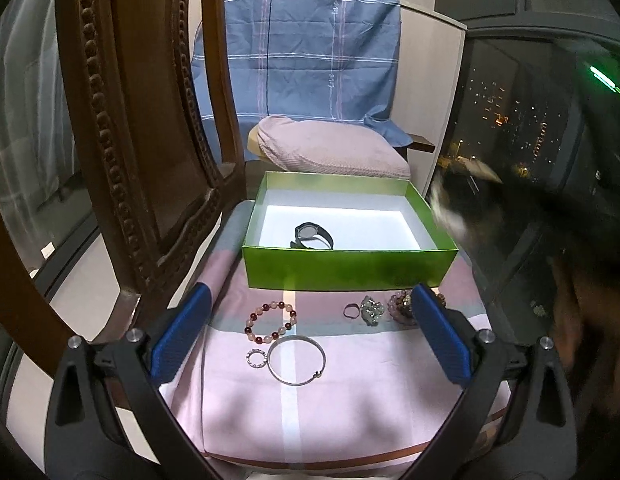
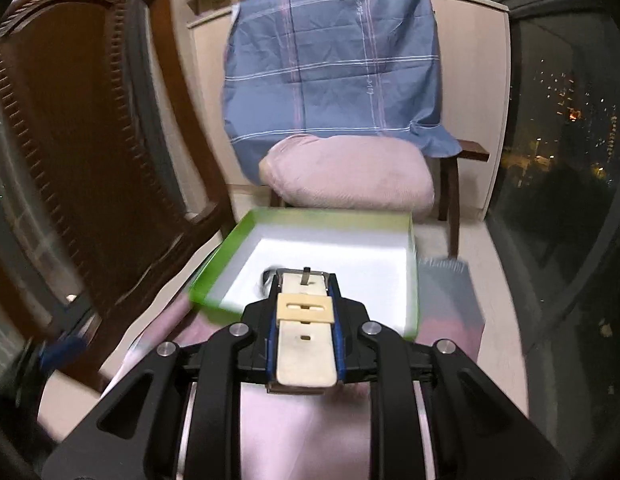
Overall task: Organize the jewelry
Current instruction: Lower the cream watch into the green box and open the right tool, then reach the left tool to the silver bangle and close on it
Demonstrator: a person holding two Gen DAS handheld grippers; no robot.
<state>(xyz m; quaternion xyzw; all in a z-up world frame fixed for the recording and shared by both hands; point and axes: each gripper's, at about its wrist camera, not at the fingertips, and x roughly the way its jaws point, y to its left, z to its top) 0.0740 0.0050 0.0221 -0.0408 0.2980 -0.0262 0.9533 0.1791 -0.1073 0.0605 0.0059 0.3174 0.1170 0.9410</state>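
Observation:
A green box [image 1: 349,268] with a white inside stands on a pink striped cloth and holds a dark watch [image 1: 311,236]. In front of it lie a bead bracelet [image 1: 271,321], a silver bangle [image 1: 297,360], a small sparkly ring [image 1: 256,359], a dark ring [image 1: 351,311], a pale bead cluster [image 1: 371,309] and a pink bead bracelet [image 1: 401,306]. My left gripper [image 1: 306,320] is open and empty above these pieces. My right gripper [image 2: 306,304] is shut on a cream watch strap [image 2: 306,332] above the box's [image 2: 310,216] near edge.
A carved wooden chair back [image 1: 122,152] rises close on the left. A pink pillow [image 1: 329,150] and a blue checked sheet [image 1: 298,48] lie behind the box. A dark window [image 1: 509,120] is on the right. A blurred dark shape [image 1: 489,208] is at the box's right.

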